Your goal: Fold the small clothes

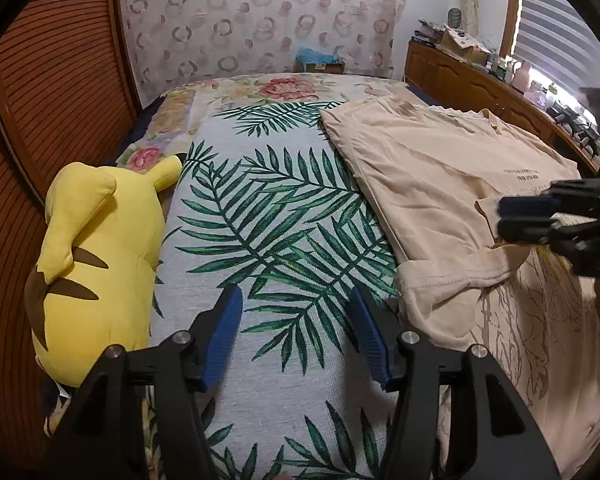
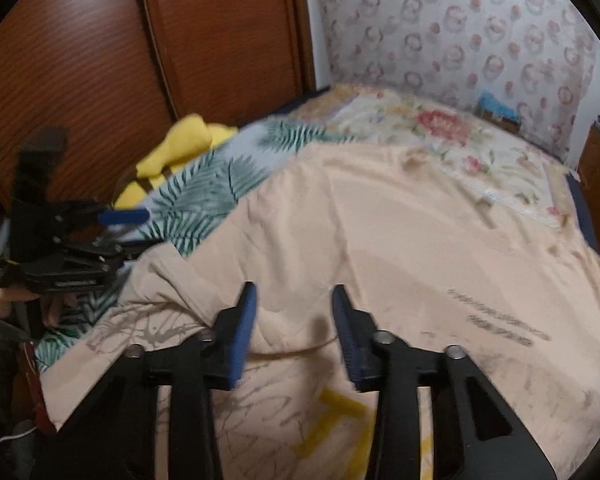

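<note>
Setting: one bed [image 1: 284,360] with a leaf-print cover, a floral sheet at the far end.
T-shirts: one, beige [image 1: 440,184], lying spread flat on the right half of the bed, a few lines of dark print on its chest, one short sleeve [image 1: 440,284] at its near left corner.
Second cloth: one pale cloth with line drawing and a yellow letter [image 2: 332,420], under the T-shirt's near edge.
Plush toys: one, yellow with brown stripes [image 1: 96,248], on the left edge of the bed, against the wooden wardrobe [image 1: 40,120].
Grippers: two.
Left gripper [image 1: 296,332]: jaws partly apart, nothing between them, over bare leaf-print cover, just left of the sleeve; the blue pads [image 1: 224,336] do not touch the shirt.
Right gripper [image 2: 294,320]: jaws fairly narrow with a gap between them, over the near part of the T-shirt; the view is blurred, and no cloth shows pinched between the pads.
Sideboards: one, wooden [image 1: 480,84], far right, cluttered with small items.
Boxes: one, with blue cloth on top [image 1: 320,62], at the head of the bed.
</note>
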{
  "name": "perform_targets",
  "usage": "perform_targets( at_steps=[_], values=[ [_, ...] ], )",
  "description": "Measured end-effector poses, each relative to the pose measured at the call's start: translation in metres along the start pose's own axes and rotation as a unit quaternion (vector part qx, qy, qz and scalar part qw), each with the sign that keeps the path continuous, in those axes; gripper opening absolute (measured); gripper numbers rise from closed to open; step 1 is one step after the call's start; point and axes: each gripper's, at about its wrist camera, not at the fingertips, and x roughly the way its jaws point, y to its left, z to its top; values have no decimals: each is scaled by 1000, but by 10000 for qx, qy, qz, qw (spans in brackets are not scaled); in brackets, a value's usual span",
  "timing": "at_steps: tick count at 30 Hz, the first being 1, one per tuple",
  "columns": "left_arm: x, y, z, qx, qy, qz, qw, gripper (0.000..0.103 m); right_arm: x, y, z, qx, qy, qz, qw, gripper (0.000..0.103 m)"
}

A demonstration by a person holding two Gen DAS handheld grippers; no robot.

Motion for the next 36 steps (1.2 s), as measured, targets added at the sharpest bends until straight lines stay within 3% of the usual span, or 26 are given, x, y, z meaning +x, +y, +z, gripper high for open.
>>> perform_targets(
  at_steps=[5,10,12,20,24,28,30,33,36],
  values=[
    [0,-1,0,6,1,10,10000,56,17,5,-6,-255,151,-225,9993,30],
    [0,-1,0,-5,3,5,10000,57,13,5,-12,-504,128,-406,9978,6],
    [0,-2,0,-5,2,6,10000,57,6,1,-18,-526,54,-498,9974,3],
    [0,-1,0,-3,1,6,10000,57,-44,-24,-40,-51,-525,-685,9963,3],
    [0,-1,0,-1,2,10,10000,57,-55,-34,-47,14,-507,-929,9944,3],
    [0,-2,0,18,1,47,10000,58,-59,-44,-51,65,-490,-1134,9923,22],
    [1,-1,0,-9,2,46,10000,58,-62,-52,-54,105,-477,-1173,9919,25],
    [1,-1,0,-13,1,45,10000,58,-65,-63,-62,138,-405,-1236,9914,46],
    [1,0,0,-27,0,85,10000,58,-66,-79,-72,214,-262,-1292,9910,47]
  ],
)
